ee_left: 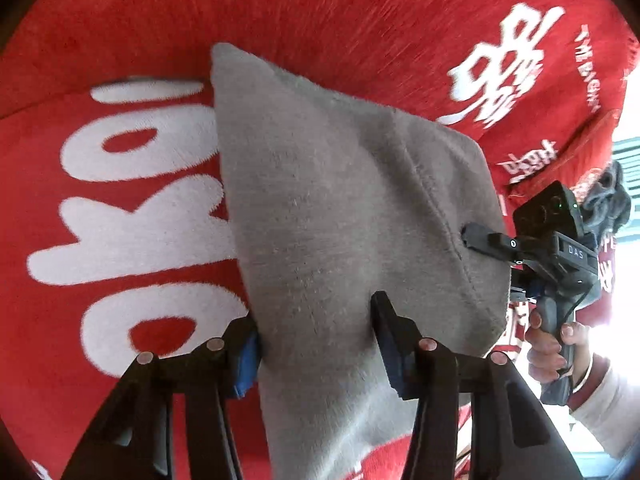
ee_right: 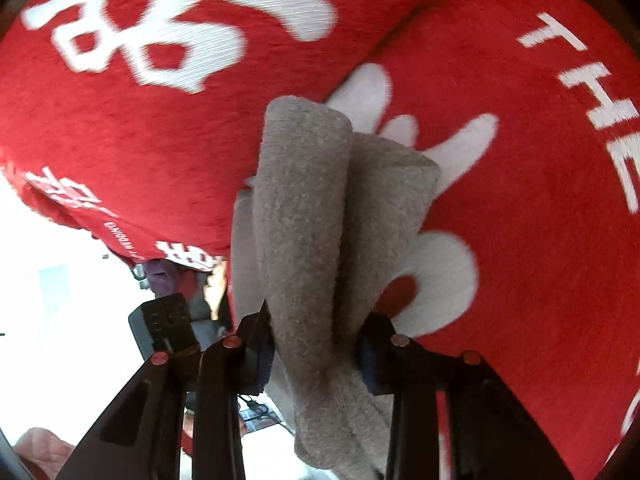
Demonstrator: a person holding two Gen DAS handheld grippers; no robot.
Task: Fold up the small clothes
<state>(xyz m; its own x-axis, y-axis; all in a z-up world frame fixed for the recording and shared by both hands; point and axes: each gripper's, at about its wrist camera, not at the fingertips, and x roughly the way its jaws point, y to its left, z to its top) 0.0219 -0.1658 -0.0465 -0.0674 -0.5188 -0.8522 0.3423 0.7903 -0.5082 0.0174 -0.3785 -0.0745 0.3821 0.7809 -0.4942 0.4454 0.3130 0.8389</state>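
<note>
Cloth [ee_left: 352, 216], grey and fleecy, hangs between both tools over the red printed blanket [ee_left: 120, 208], the left hand-held gripper [ee_left: 316, 340] pinching its near edge, the right hand-held gripper [ee_right: 316, 344] clamping a bunched corner; keep tension even, lay it flat before creasing.

Bright even daylight, blown-out white glare at the right edge of the left wrist view and lower left of the right wrist view, motion blur on the red printed cloth [ee_left: 320, 12], fisheye bending, dark vignetted corners.
</note>
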